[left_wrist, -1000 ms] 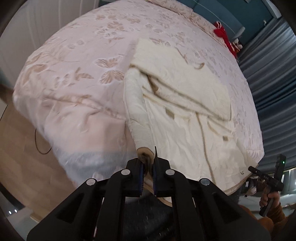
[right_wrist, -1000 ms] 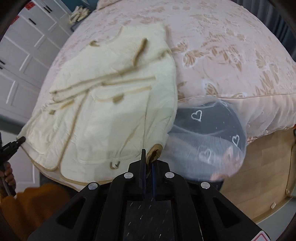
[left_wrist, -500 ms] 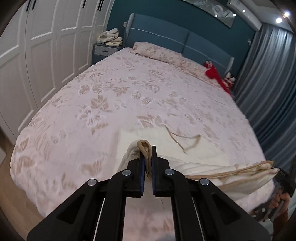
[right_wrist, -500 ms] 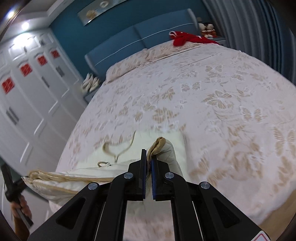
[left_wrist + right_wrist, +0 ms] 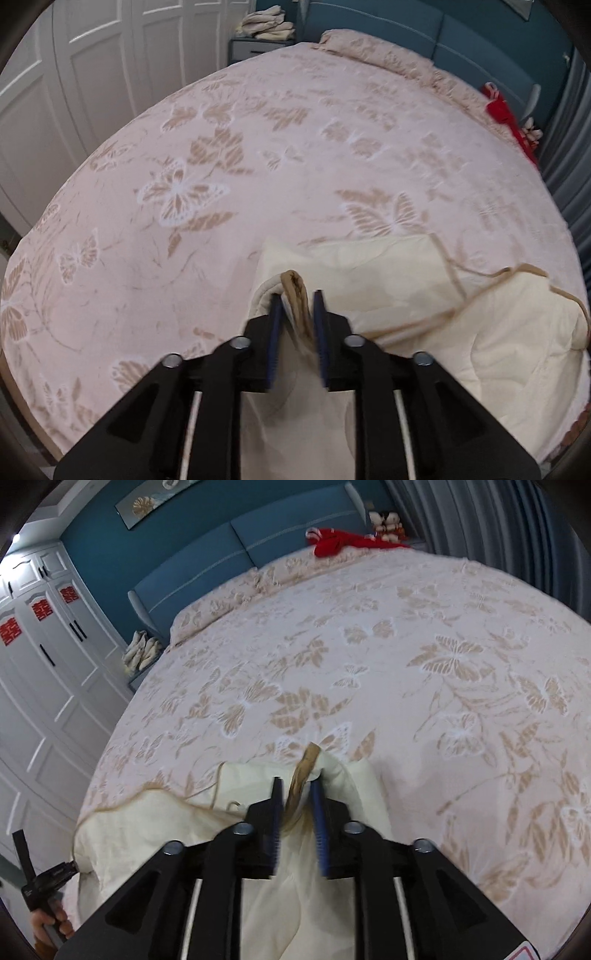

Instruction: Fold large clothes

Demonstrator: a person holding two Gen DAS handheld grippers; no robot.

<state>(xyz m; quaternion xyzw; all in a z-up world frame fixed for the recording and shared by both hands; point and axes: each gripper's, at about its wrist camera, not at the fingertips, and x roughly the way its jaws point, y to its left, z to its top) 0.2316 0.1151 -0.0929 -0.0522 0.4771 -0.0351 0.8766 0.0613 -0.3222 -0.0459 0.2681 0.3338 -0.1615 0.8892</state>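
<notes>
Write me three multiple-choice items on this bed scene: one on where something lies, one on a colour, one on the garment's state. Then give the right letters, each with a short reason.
1. Where does the red cloth lie?
A. at the head of the bed, by the headboard
B. on the floor
C. on the cream garment

2. What colour is the headboard?
A. white
B. blue
C. brown

3. How does the cream garment lie on the bedspread?
A. spread out flat in one layer
B. folded over on itself
C. rolled into a ball

Answers:
1 A: the red cloth sits at the far end against the headboard.
2 B: its padded panels are blue.
3 B: layers lie doubled, with the tan-trimmed edge standing between the pads of the left claw and the right claw, whose jaws are opening.
</notes>
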